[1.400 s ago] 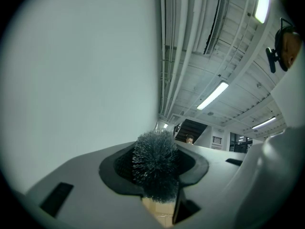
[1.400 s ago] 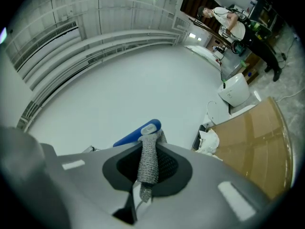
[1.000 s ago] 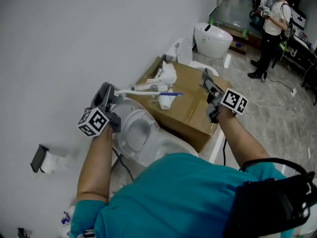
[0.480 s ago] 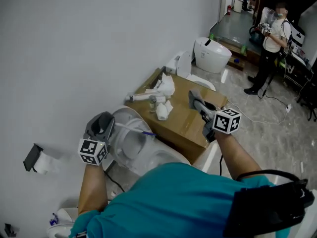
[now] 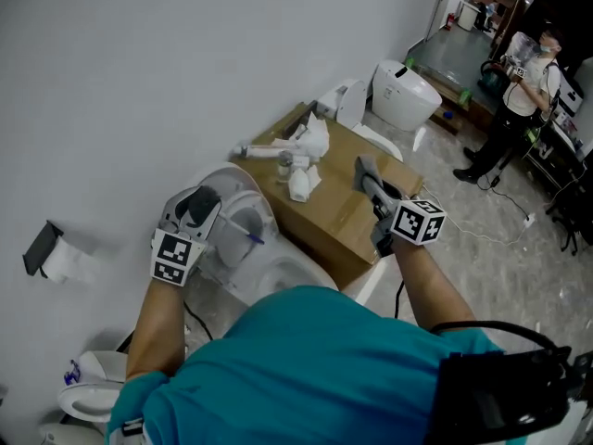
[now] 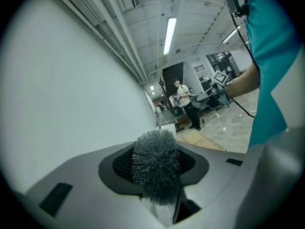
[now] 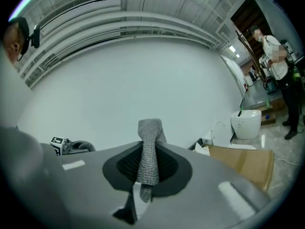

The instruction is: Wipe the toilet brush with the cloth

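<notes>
The toilet brush, a round head of stiff grey bristles on a white stem, is clamped in the left gripper, left of centre over a white toilet bowl. The right gripper, centre-right, pinches a grey knitted cloth over a cardboard box. The floor is marbled.

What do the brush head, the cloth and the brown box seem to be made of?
The brush head looks like grey plastic bristles: fine stiff spikes all round. The cloth looks like grey matt knitted fabric: a mesh texture shows. The box is probably cardboard: plain matt brown, flat faces.
</notes>
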The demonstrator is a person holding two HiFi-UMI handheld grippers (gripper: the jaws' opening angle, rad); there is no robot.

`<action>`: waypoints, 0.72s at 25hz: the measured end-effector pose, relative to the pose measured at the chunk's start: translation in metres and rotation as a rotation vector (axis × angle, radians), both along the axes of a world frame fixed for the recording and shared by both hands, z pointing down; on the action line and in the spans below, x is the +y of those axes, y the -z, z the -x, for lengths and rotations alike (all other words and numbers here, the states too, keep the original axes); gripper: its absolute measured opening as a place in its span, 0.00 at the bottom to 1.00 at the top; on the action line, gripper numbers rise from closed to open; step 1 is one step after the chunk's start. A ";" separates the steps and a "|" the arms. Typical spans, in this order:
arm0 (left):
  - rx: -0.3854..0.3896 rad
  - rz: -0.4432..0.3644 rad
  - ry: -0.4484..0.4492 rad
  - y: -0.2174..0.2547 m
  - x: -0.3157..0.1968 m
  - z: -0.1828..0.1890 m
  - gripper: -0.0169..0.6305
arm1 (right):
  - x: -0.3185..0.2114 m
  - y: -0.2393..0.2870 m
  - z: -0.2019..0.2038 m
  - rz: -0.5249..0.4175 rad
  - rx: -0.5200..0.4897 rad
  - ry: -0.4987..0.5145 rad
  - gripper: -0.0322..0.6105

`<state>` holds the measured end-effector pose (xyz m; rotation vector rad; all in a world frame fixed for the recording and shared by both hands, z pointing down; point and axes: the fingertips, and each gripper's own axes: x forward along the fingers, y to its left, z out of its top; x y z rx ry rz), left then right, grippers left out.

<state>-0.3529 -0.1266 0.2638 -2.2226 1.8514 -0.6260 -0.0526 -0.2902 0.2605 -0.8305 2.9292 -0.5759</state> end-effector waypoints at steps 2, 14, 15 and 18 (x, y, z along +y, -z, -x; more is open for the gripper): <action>0.007 0.001 -0.004 0.001 0.000 -0.003 0.29 | 0.001 -0.001 0.002 -0.002 0.010 0.007 0.08; -0.002 0.026 -0.029 -0.002 -0.006 -0.017 0.29 | 0.006 -0.006 0.001 -0.009 0.042 0.020 0.08; -0.005 0.028 -0.030 -0.003 -0.006 -0.018 0.29 | 0.006 -0.006 0.001 -0.010 0.044 0.021 0.08; -0.013 0.032 -0.031 -0.004 -0.007 -0.020 0.29 | 0.008 -0.006 0.000 -0.016 0.046 0.024 0.08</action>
